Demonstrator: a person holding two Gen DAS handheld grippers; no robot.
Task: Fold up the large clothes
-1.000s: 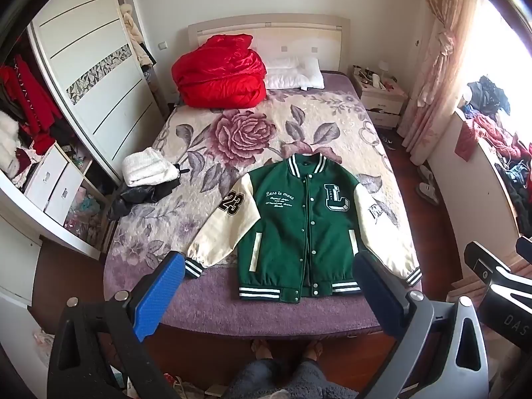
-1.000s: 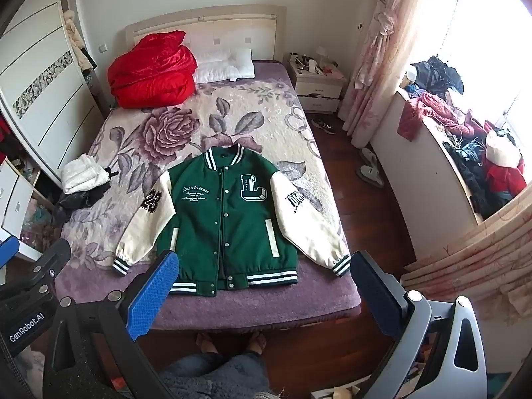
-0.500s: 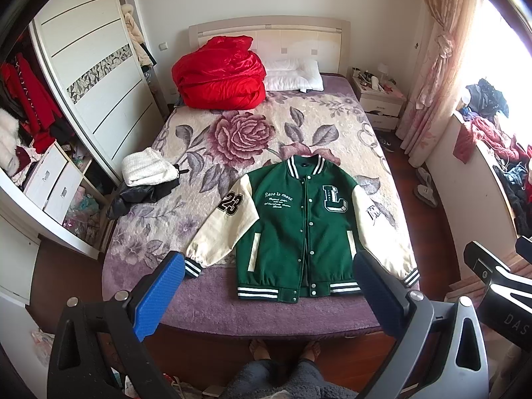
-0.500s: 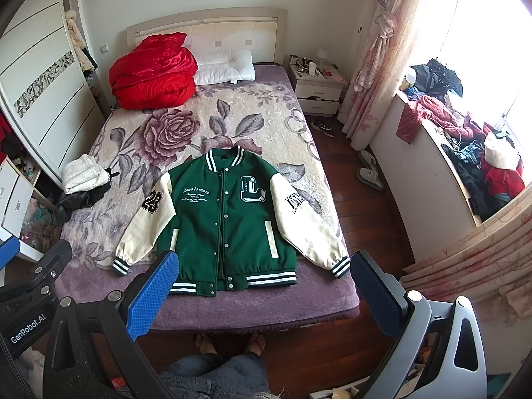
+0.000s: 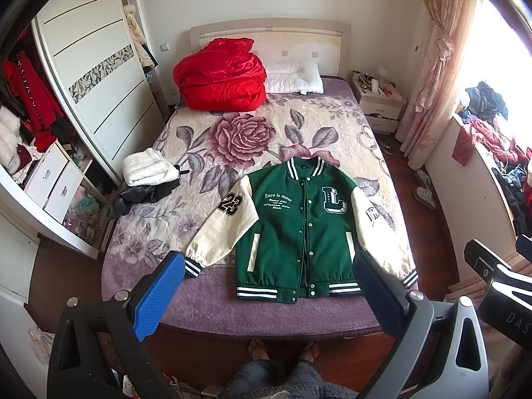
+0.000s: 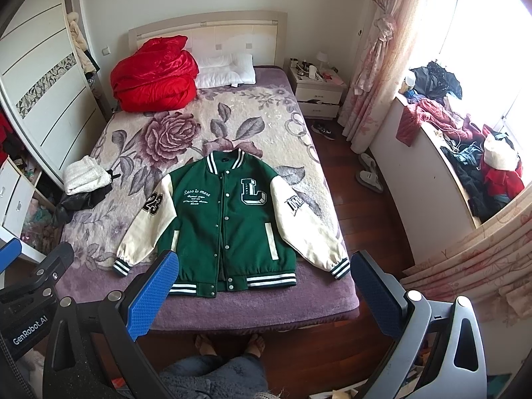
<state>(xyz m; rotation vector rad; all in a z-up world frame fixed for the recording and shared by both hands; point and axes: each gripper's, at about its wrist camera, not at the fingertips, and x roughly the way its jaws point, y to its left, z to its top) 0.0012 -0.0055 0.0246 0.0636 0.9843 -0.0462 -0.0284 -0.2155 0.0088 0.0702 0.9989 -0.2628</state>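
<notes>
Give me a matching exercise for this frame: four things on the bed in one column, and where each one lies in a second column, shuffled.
Things:
1. varsity jacket
2. red quilt
3. white pillow
4. folded white knit

Places:
A. at the headboard, beside the nightstand side
B. at the bed's edge by the wardrobe, on top of a black garment
C. spread flat, front up, near the foot of the bed
D. bundled at the head of the bed, on the wardrobe side

Pairs: 1-C, 2-D, 3-A, 4-B
</notes>
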